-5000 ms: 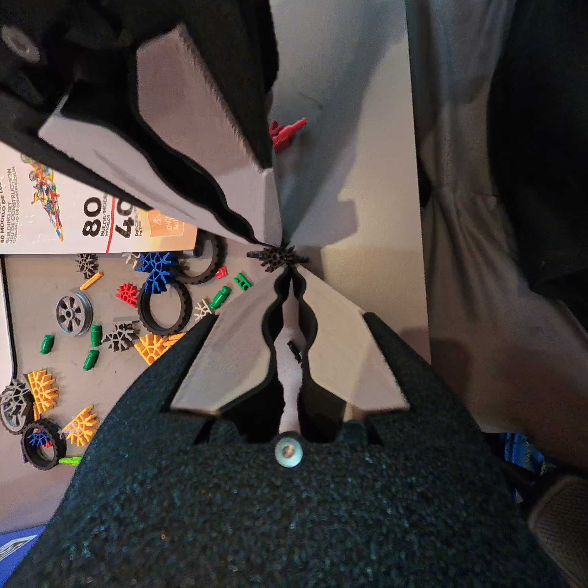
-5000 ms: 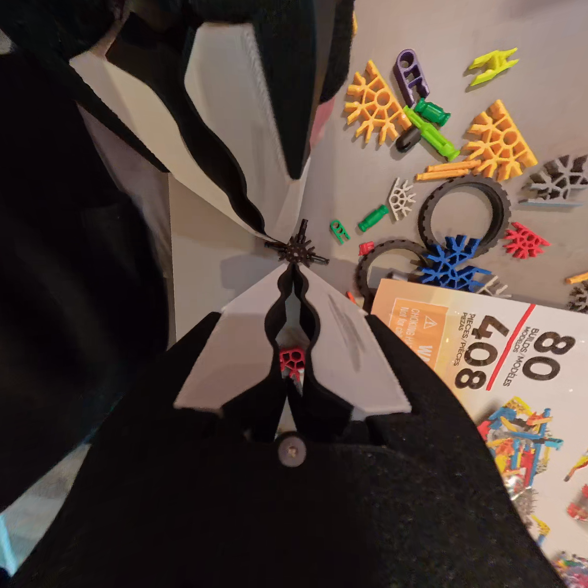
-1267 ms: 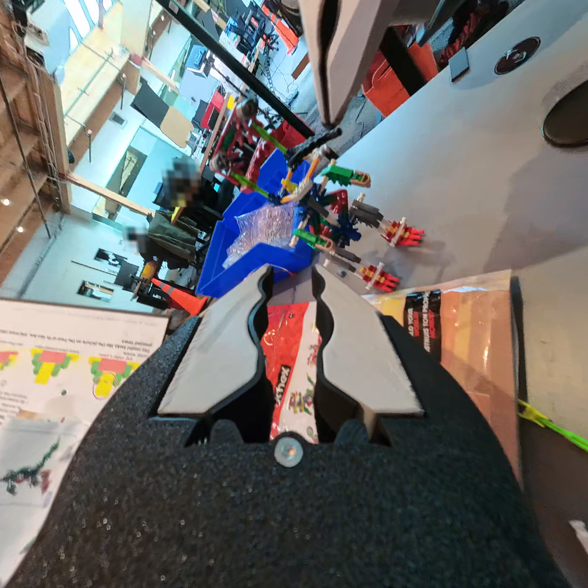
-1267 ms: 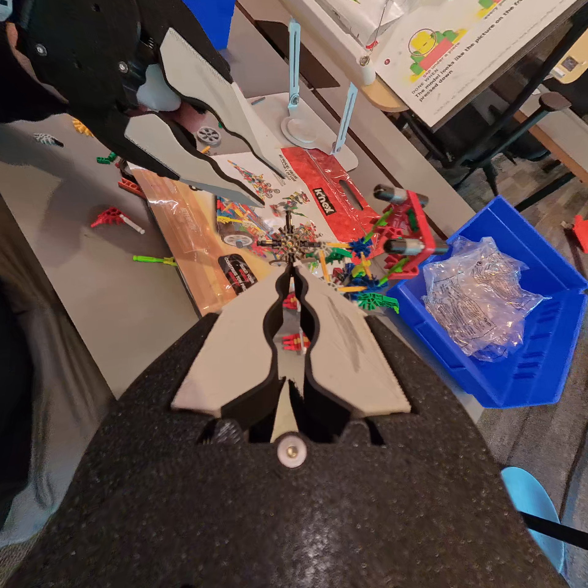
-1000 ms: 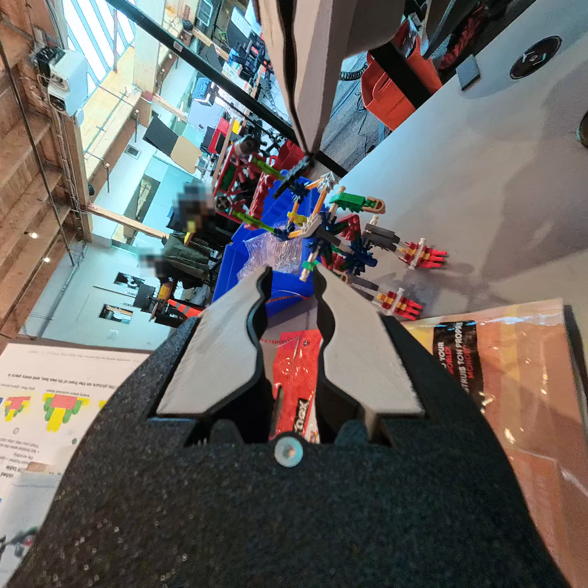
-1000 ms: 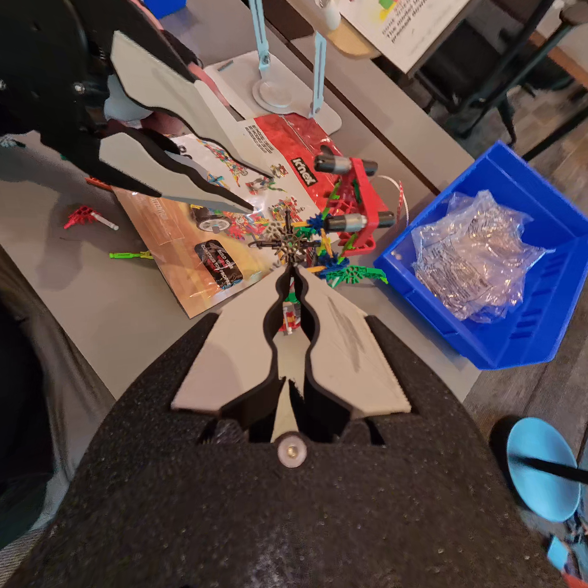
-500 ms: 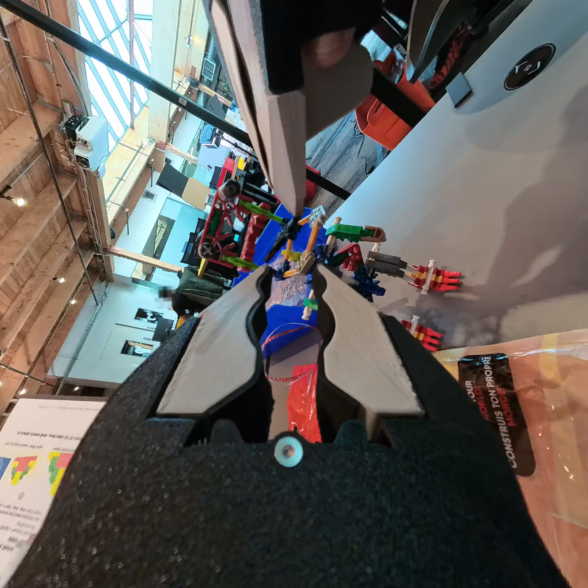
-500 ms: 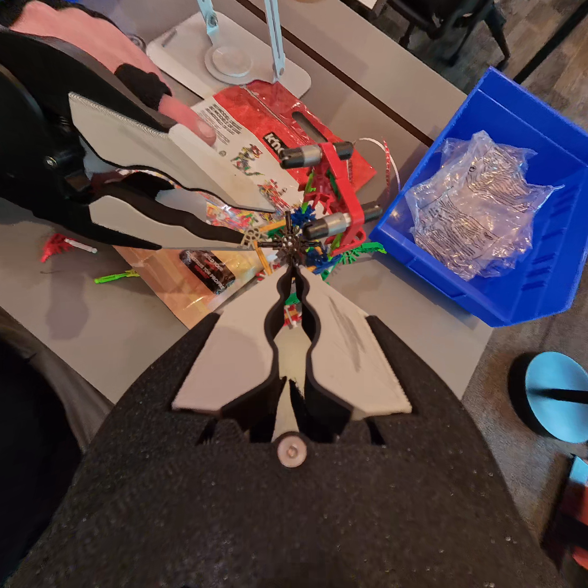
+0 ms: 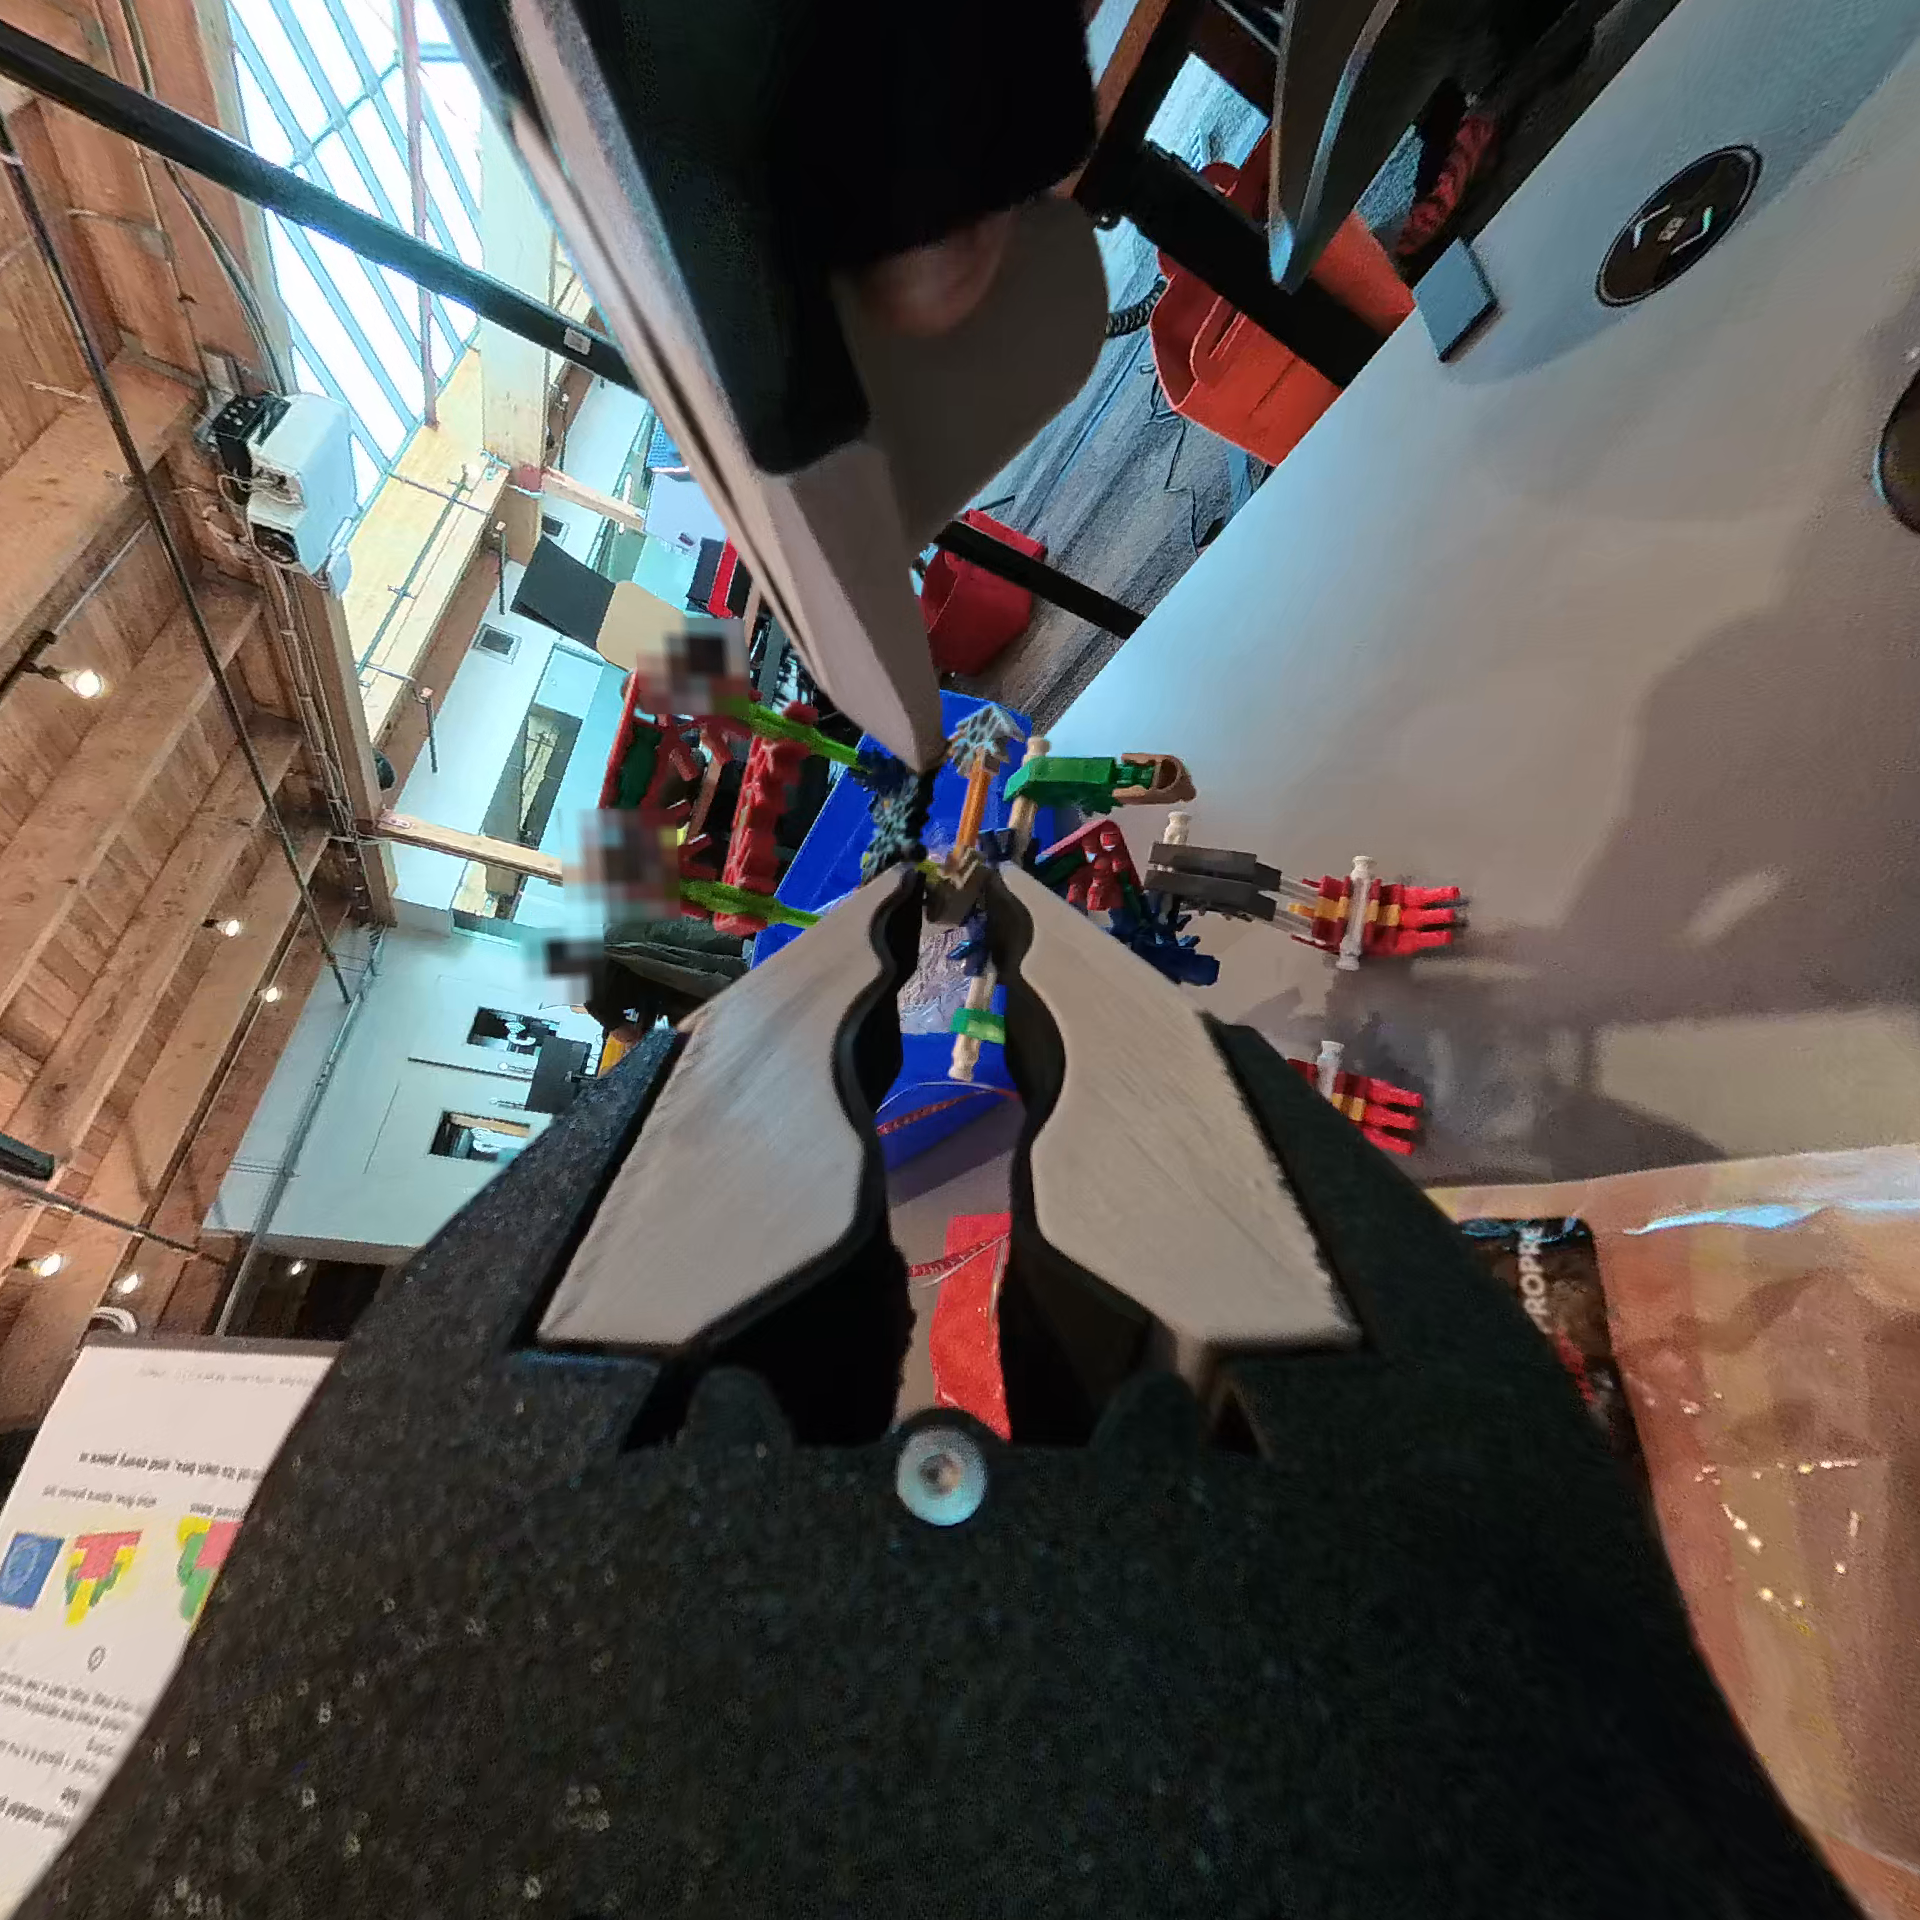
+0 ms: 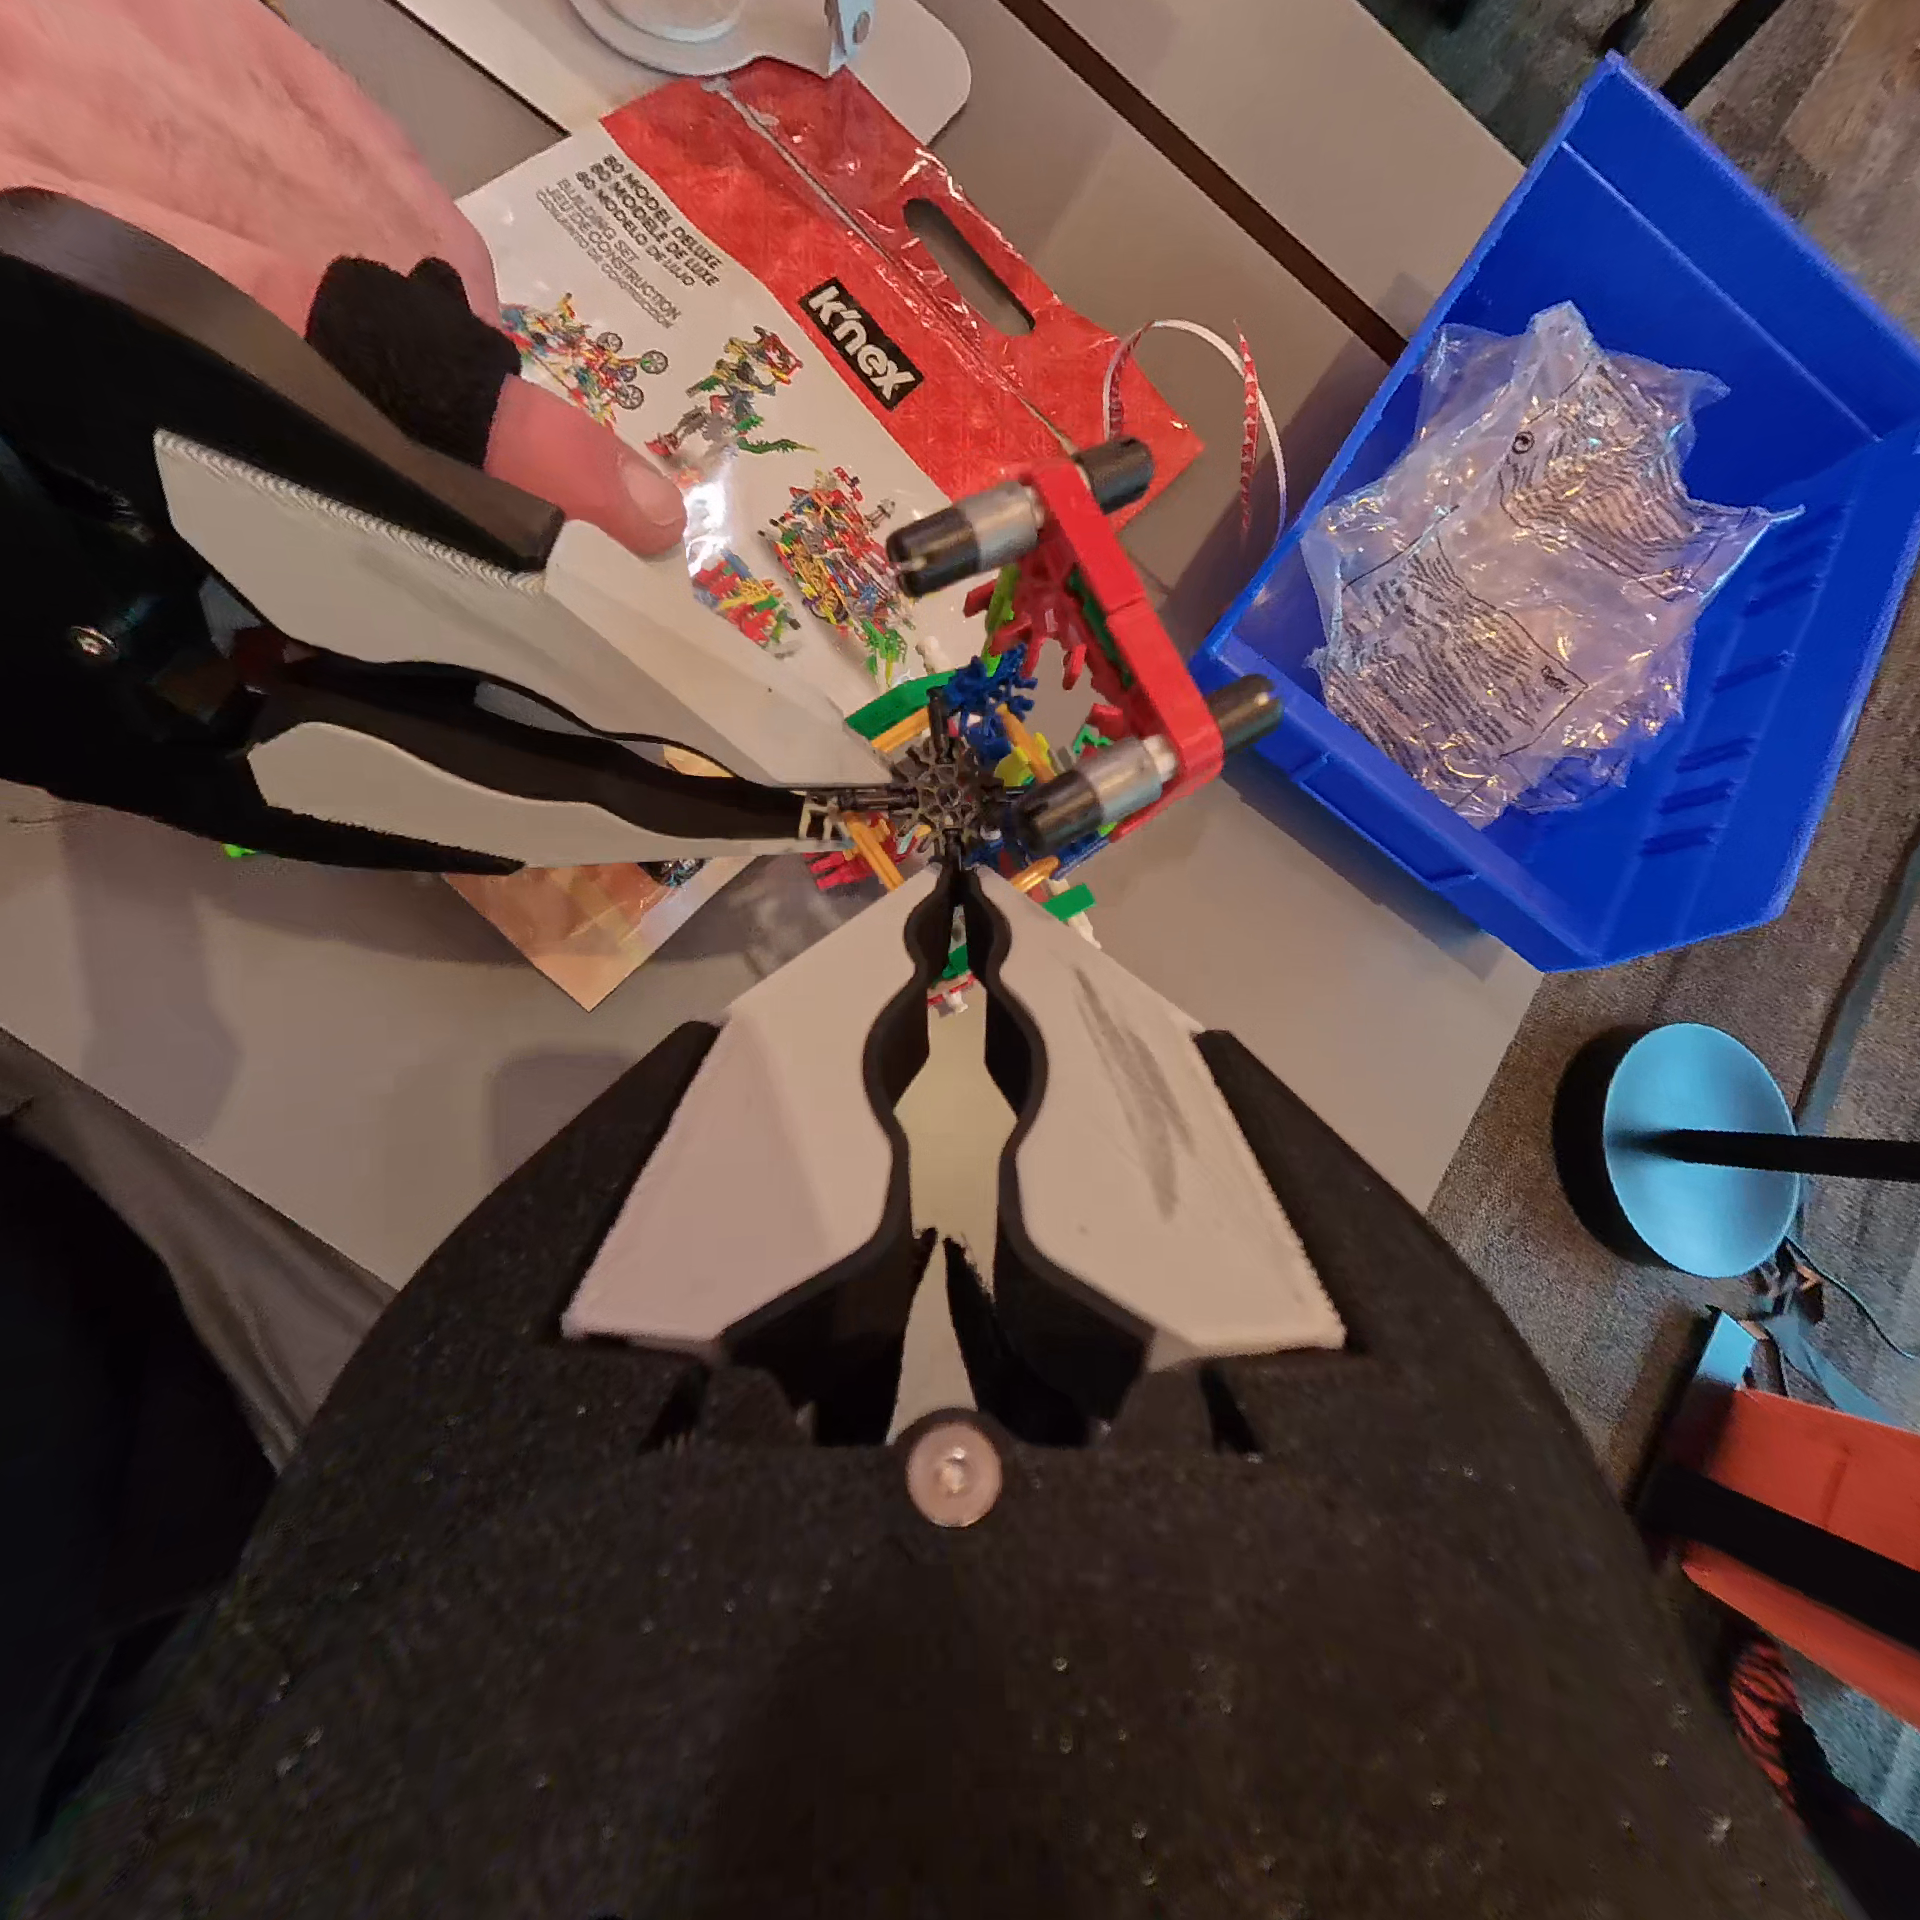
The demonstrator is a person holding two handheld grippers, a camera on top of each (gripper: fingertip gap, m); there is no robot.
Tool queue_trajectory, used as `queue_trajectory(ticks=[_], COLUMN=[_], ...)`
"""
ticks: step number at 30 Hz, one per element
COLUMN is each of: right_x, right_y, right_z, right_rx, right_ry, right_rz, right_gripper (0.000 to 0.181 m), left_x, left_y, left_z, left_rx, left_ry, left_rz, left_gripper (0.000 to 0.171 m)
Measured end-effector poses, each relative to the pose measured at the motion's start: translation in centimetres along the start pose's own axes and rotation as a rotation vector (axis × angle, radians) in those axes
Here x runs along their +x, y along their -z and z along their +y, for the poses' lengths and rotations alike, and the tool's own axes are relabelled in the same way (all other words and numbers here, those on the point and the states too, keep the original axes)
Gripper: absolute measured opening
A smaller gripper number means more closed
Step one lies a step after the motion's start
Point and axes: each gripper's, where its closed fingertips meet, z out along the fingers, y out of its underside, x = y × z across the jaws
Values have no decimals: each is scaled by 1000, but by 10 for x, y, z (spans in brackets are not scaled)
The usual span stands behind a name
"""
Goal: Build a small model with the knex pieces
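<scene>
**A:** Start with the biggest things. What's there?

**B:** A grey table [image 10: 312, 1039] runs across the right wrist view. A blue bin [image 10: 1662, 260] sits at its edge in the upper right, holding a crumpled clear plastic bag [image 10: 1507, 582]. A red-and-white printed package [image 10: 831, 239] lies flat in the upper middle of the frame.

**A:** And in the centre?

**B:** A model [image 10: 1122, 644] of coloured rods and connectors with a red frame and grey-and-black cylinders at its corners. It stands just beside the bin and partly on the package. In the left wrist view, two red-tipped limbs [image 9: 1382, 914] stick out from it toward the right of the frame.

**A:** The claws?

**B:** The right gripper [image 10: 951, 883] is clenched on a small black snowflake connector [image 10: 940, 800], pinched by its lower edge at dead centre, right against the model. The left gripper [image 9: 951, 888] reaches in from the left of the right wrist view, and its tips meet that connector's left side.

**A:** Is the left one gripping?

**B:** I cannot tell. In its own view the jaws stand narrowly apart with a small grey piece between the tips, but I cannot make out whether they touch it. A bare fingertip [image 10: 582, 457] rests on its upper finger.
</scene>
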Motion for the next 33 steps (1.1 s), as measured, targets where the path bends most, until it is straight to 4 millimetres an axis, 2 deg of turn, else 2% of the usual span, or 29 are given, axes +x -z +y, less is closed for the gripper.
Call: queue_trajectory(ticks=[8, 18, 33], right_x=[6, 6, 3], right_y=[8, 3, 1], right_z=[5, 13, 11], right_rx=[-16, -60, -73], right_ry=[-17, -24, -24], right_rz=[71, 100, 97], right_gripper=[0, 0, 0], left_x=[3, 4, 2], left_y=[-4, -6, -6], left_z=[-4, -7, -9], left_rx=[-2, -4, 15], left_ry=[5, -12, -30], left_rz=[1, -3, -34], left_gripper=[12, 11, 14])
